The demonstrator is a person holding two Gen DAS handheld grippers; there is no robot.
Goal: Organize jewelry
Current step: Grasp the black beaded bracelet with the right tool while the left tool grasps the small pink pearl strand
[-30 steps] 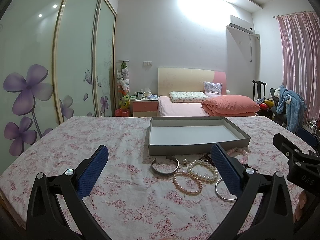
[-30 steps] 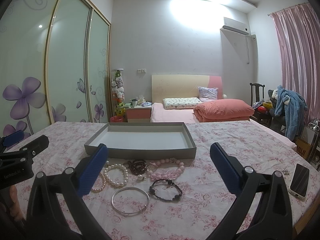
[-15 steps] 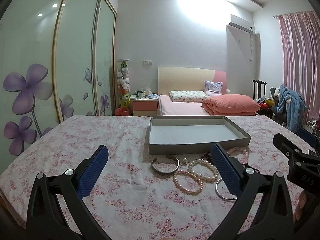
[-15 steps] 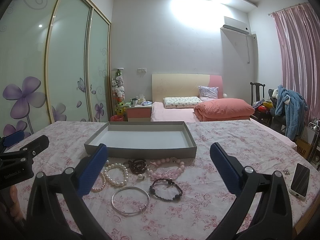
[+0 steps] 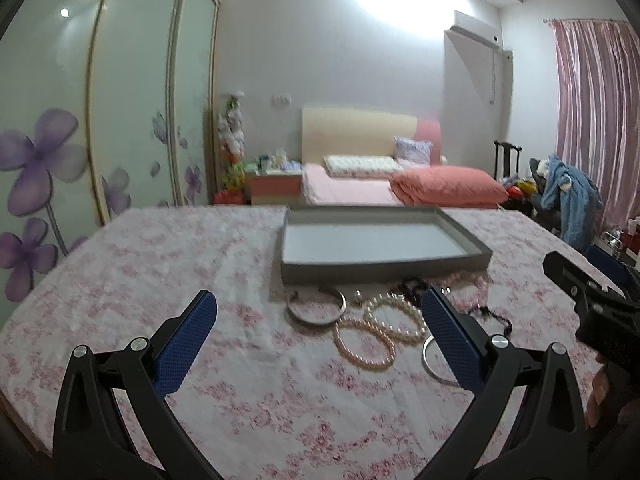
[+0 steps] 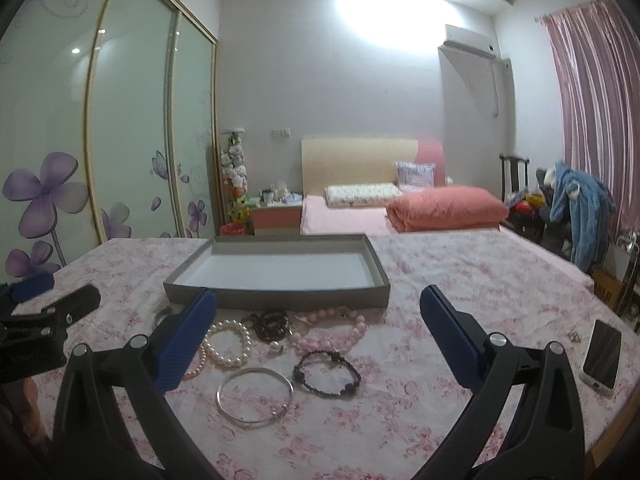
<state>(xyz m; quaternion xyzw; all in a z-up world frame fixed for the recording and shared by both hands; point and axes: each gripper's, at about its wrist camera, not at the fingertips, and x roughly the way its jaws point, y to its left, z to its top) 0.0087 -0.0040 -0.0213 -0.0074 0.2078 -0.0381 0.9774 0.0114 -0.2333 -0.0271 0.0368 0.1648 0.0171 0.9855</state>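
Tools first: we hold two, and each stands spread wide with nothing between its blue pads. Our left tool (image 5: 318, 334) hovers low over the near left part of the worktop (image 5: 160, 264), which wears a pink floral cloth. Our right tool (image 6: 316, 332) hovers over the near middle, and its camera catches the left tool (image 6: 48, 320) at the left edge.

Just beyond the right tool's fingers lies the jewelry, all of it on the cloth in front of the tray. We count seven bracelets: one plain silver bangle (image 6: 255, 397) nearest us, one black bead bracelet (image 6: 327, 373) just right of it, one white pearl bracelet (image 6: 227, 344), one pinkish pearl bracelet (image 5: 364, 344) touching it on its near left, one dark brown bead bracelet (image 6: 273, 324), one pink bead bracelet (image 6: 332, 332) and one open silver cuff (image 5: 316, 308) farthest left. One small pearl piece (image 6: 277, 346) sits among them.

One grey tray (image 6: 280, 298) with a white floor lies just behind the bracelets, with none of them in it.

Well apart at the near right edge lies one phone (image 6: 602, 354), with a small metal piece (image 6: 573, 335) just left of it that we cannot identify.
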